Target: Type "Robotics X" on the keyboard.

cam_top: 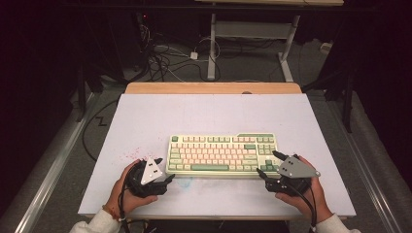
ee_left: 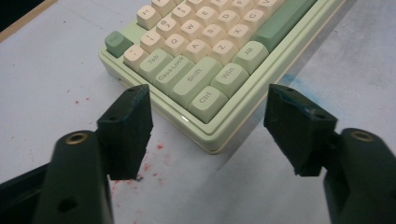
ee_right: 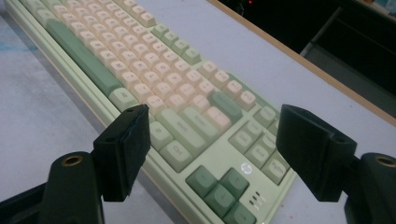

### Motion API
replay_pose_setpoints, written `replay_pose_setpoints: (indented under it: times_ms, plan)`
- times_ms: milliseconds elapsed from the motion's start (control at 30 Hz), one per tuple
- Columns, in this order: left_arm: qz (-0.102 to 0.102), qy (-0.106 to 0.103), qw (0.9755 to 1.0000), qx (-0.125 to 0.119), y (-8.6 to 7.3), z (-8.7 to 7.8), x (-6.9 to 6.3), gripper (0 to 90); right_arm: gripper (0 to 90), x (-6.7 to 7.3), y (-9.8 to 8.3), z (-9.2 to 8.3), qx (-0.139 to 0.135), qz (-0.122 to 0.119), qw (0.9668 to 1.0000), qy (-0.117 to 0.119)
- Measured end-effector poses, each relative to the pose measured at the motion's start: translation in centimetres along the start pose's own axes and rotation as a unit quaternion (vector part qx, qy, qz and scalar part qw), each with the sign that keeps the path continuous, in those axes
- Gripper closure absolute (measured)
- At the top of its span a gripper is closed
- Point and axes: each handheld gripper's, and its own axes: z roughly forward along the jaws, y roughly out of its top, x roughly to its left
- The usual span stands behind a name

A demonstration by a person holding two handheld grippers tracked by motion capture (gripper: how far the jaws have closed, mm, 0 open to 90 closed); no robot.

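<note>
Left tool (cam_top: 170, 178) in my left hand (cam_top: 127, 187), jaws apart, straddling near-left corner of keyboard (cam_top: 221, 154); in left gripper view pads flank corner by Ctrl key (ee_left: 207, 100), no contact seen, nothing clamped. Right tool (cam_top: 266, 165) in my right hand (cam_top: 303, 194), jaws spread wide, released, poised over keyboard's right end near arrow keys (ee_right: 219, 189). Keyboard lies flat mid-desk, toward near edge of white desk (cam_top: 145, 121), between both tools. Red specks (ee_left: 152, 158) on desk by left corner.
</note>
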Motion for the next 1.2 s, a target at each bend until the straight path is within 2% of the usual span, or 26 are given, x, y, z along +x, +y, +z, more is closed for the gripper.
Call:
replay_pose_setpoints:
  times_ms: [100,167,267,367,400,500,600,733,967,1200]
  plan:
    - [-0.007,-0.003,1.0,0.006,0.3,0.0,0.2,42.2,26.3,0.2,-0.5,-0.3,0.004,0.003,1.0,0.002]
    - [-0.01,-0.011,0.9999,-0.002,0.5,0.0,0.4,49.8,26.4,0.5,-0.9,-0.4,0.011,-0.002,0.9999,0.002]
    - [-0.02,-0.021,0.9996,0.004,0.9,0.0,0.7,62.3,26.3,0.7,-1.3,-0.7,0.015,0.0,0.9999,0.005]
    - [-0.021,-0.025,0.9994,0.013,1.3,0.3,0.8,73.4,26.3,0.7,-1.6,-1.0,0.018,0.001,0.9998,0.003]
    - [-0.021,-0.026,0.9993,0.016,1.5,0.4,0.8,79.5,26.3,0.6,-1.8,-1.1,0.018,0.001,0.9998,0.002]
    - [-0.016,-0.022,0.9994,0.024,2.2,0.6,0.8,83.4,26.3,0.7,-1.9,-1.1,0.02,0.004,0.9998,0.004]
    - [-0.013,-0.03,0.9991,0.026,3.0,1.0,0.8,87.1,26.3,0.8,-2.1,-1.1,0.023,0.002,0.9997,0.005]
    - [0.008,-0.033,0.9988,0.034,4.1,1.5,0.3,87.3,26.4,0.9,-2.1,-0.9,0.025,-0.001,0.9997,0.008]
    - [0.017,-0.046,0.9984,0.03,5.6,2.6,0.1,87.3,26.4,1.3,-2.0,-0.7,0.027,-0.008,0.9995,0.012]
    - [0.026,-0.059,0.997,0.043,7.2,4.4,0.0,87.1,26.5,1.3,-2.1,-0.5,0.032,-0.011,0.9993,0.014]
